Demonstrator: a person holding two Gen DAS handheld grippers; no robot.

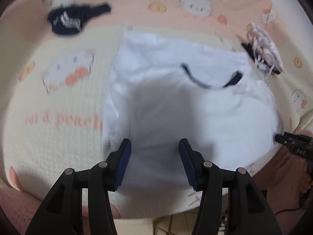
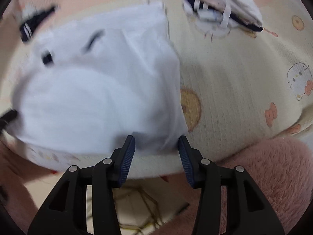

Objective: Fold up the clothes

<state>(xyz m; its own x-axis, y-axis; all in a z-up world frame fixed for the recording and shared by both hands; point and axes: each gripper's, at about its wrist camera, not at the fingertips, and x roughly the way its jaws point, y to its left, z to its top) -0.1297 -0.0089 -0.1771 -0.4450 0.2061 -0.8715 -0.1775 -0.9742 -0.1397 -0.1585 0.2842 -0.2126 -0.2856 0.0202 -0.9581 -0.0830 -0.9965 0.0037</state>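
Observation:
A white T-shirt with a dark navy collar [image 1: 176,90] lies partly folded on a cream and pink cartoon-print blanket [image 1: 58,137]. It also shows in the right wrist view [image 2: 97,90]. My left gripper [image 1: 155,146] is open above the shirt's near edge, its jaws apart with nothing between them. My right gripper [image 2: 156,143] is open at the shirt's near right corner, with the hem lying between the fingers. The right gripper's tip shows in the left wrist view [image 1: 289,141] beside the shirt's right edge. Both views are motion-blurred.
A dark navy garment with white print [image 1: 68,19] lies at the far left. A folded striped pile [image 1: 262,49] lies at the far right, also in the right wrist view [image 2: 221,7]. A pink fluffy cushion [image 2: 273,172] sits near right. Floor with cables [image 2: 140,205] shows below the blanket edge.

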